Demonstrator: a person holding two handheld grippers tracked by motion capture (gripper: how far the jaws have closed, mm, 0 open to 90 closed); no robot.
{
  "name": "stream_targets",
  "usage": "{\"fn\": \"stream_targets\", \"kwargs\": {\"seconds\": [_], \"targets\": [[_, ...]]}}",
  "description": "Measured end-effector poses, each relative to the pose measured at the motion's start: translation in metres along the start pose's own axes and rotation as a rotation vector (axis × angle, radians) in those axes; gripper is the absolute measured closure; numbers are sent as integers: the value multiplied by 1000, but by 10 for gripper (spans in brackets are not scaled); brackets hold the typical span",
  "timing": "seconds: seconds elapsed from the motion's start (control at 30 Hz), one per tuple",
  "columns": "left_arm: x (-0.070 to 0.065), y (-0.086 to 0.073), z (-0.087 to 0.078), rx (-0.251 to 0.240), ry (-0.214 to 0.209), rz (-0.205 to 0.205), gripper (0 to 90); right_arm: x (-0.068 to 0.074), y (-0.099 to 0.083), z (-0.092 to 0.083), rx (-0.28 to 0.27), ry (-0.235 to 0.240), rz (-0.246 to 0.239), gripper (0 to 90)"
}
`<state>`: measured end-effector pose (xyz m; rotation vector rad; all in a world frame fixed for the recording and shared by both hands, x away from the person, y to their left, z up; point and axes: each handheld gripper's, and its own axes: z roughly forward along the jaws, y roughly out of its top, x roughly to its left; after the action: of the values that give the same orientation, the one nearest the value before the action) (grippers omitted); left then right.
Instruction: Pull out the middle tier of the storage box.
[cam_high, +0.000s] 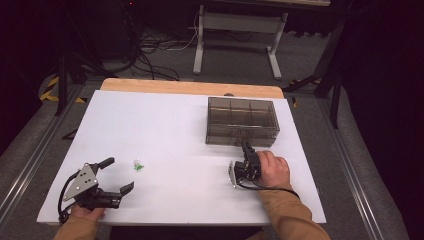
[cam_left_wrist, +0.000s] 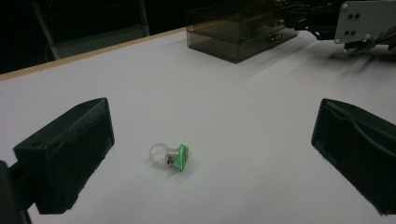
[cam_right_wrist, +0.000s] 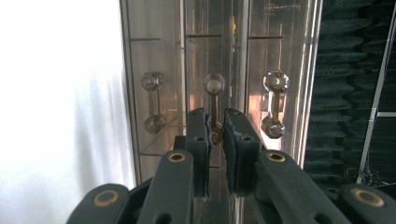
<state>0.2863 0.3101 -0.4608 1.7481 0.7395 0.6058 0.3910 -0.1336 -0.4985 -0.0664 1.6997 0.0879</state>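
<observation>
At centre of the right gripper view, the right gripper (cam_right_wrist: 215, 133) has its jaws nearly closed, clamped on the middle handle (cam_right_wrist: 214, 100) of the smoky drawer box (cam_right_wrist: 289, 70); two more handles flank it. Only the high view places the box (cam_high: 242, 120) right of centre on the white table (cam_high: 150, 125). Lower centre in the left gripper view, the green ring (cam_left_wrist: 172, 156) lies between the wide-open jaws of the left gripper (cam_left_wrist: 210, 154), untouched.

My high view looks forward and down over the whole bench (cam_high: 150, 125). My left gripper view sits low, facing across it toward the drawer box (cam_left_wrist: 238, 35). My right gripper view is close against that box's handles (cam_right_wrist: 214, 105).
</observation>
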Motion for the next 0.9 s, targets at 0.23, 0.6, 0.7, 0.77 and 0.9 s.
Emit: {"fn": "stream_targets", "kwargs": {"seconds": [0.23, 0.6, 0.7, 0.77, 0.9], "targets": [[0, 0, 0, -1, 4, 1, 2, 1, 0, -10, -3, 7, 12, 811], [0, 0, 0, -4, 7, -6, 2, -7, 0, -18, -44, 50, 56, 723], [0, 0, -1, -4, 6, -6, 2, -11, 0, -20, -59, 69, 80, 682], [0, 0, -1, -4, 7, -2, 2, -12, -2, -22, -62, 86, 122, 647], [0, 0, -1, -5, 9, -1, 2, -14, -5, -26, -74, 101, 175, 607]]}}
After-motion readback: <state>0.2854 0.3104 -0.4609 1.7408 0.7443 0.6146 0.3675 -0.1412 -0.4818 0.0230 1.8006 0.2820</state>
